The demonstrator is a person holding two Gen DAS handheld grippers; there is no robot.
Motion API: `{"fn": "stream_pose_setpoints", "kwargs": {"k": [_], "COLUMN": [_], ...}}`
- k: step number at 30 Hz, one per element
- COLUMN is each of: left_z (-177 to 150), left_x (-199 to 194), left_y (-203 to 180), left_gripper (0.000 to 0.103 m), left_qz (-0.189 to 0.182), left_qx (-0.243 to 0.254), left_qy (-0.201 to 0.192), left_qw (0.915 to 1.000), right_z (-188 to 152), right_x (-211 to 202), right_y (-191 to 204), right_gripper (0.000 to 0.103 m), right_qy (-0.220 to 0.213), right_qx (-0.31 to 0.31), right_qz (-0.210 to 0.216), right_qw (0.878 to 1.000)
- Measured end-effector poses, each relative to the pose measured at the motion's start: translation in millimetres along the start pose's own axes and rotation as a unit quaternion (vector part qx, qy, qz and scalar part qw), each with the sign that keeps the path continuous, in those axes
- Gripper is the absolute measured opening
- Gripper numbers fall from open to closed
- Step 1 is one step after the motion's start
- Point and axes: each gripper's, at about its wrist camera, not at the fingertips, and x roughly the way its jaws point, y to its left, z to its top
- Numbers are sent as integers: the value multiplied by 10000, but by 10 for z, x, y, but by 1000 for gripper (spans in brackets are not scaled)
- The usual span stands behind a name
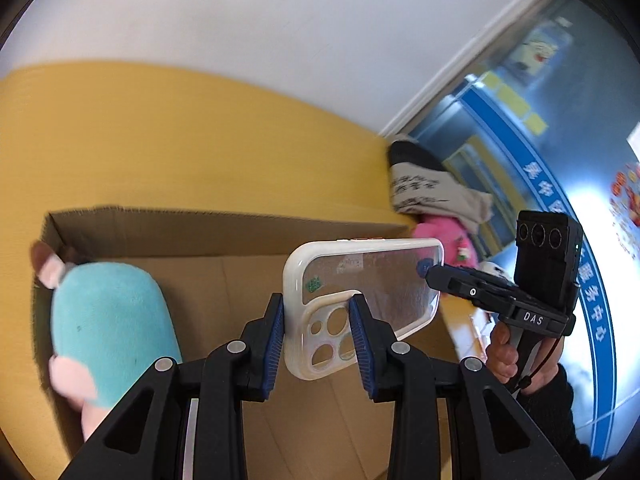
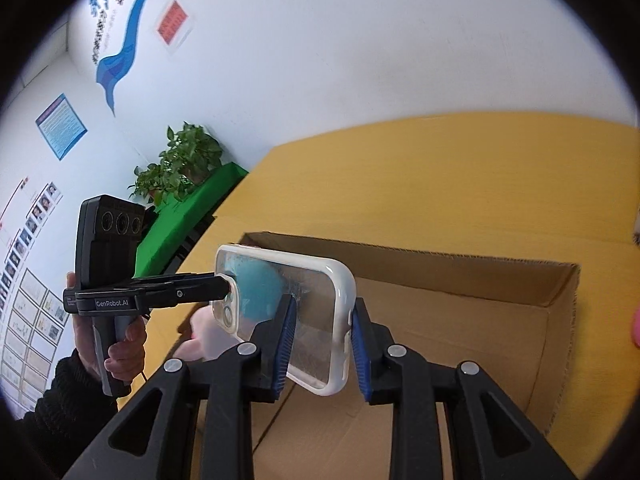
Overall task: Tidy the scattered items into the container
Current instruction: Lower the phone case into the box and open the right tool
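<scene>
Left gripper (image 1: pixel 318 334): black plastic arms with ribbed blue pads (image 1: pixel 275 338), clamped across the camera-cutout end of the case.
Right gripper (image 2: pixel 324 344): same build, its blue pads (image 2: pixel 285 344) on either side of the other end of the case. The left pad lies against the clear back; the right pad sits just beside the white rim, and contact there cannot be told.
Case (image 1: pixel 360 292): a phone case with a clear, glossy back and a rounded milky-white rim, round lens holes at one end, a small green sticker inside. It is held in the air above the open box, between the two grippers.
Box (image 1: pixel 224 232): brown corrugated cardboard, rectangular, top open, rough cut edges, floor seam visible.
Plush (image 1: pixel 108 332): fuzzy teal body, oblong, with pale pink ears or feet; it lies inside the box against the left wall. In the right wrist view it shows as a teal blur through the case.
Pink toy (image 1: pixel 444 240): bright, fluffy, on the table just past the box's far right corner.
Cloth (image 1: pixel 424 188): beige fabric with black script, heaped behind the pink toy.
Table (image 2: pixel 420 184): matte yellow, smooth.
Room: white wall (image 2: pixel 360 40) with blue graphics and posters; a leafy plant (image 2: pixel 184 164) on a green surface beside the table.
</scene>
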Motion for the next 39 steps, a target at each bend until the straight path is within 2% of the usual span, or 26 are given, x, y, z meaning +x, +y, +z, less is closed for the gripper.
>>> {"fn": "stream_pose_setpoints", "kwargs": {"k": [4,8,13,15,16,17,19,22,24,25,27,29,30,32,33,37,38,39], "left_z": [44,76,113,108,104,112,144,154,129,116,109,86,55,-49,-127,-539,-669,-812], "left_x": [366,639,902,1006,1051,1081,1063,1009,948,894,729,494,341,36,-129,-729,-876,-1010], "left_y": [200,247,219,203,199,193,186,200,190,186,161,70,-7,-202,-312,-689,-787,-902], "left_gripper": [35,36,36,33,14,9,9,9,9,9,14,34,40,62,65,80,83,83], "left_qz": [278,721,1377,1812,1998,2163,2229,2252,2389,2360,2171,2069,2047,2026,2025,2165,2273,2472], "left_qx": [-234,-252,-251,-139,-72,-27,-82,-164,-86,-91,-185,-129,-18,296,462,939,1059,1199], "left_qy": [342,617,923,1073,1141,1169,1153,1145,1053,977,755,454,283,-51,-229,-900,-1121,-1373], "left_qw": [9988,9952,9858,9775,9731,9693,9680,9674,9653,9668,9730,9772,9784,9788,9779,9676,9615,9517], "right_z": [-63,-120,-160,-178,-186,-187,-173,-193,-225,-245,-250,-225,-219,-248,-288,-576,-670,-779], "right_x": [355,567,775,859,900,944,970,1000,1015,990,877,727,633,410,286,-180,-300,-422], "right_y": [-306,-516,-656,-652,-630,-622,-555,-568,-542,-524,-506,-443,-396,-219,-95,469,600,748], "right_gripper": [26,28,31,31,30,30,32,38,58,73,76,77,77,77,77,77,77,78], "right_qy": [258,424,547,603,637,654,614,613,666,629,458,256,168,5,-56,-201,-253,-344], "right_qx": [361,634,976,1000,987,976,956,945,888,844,773,756,714,507,358,-268,-341,-349], "right_qz": [-22,-112,-309,-423,-470,-472,-611,-689,-816,-881,-973,-1032,-1063,-1108,-1154,-1414,-1547,-1697], "right_qw": [9990,9970,9932,9923,9920,9920,9916,9912,9905,9905,9912,9914,9916,9926,9927,9894,9870,9843]}}
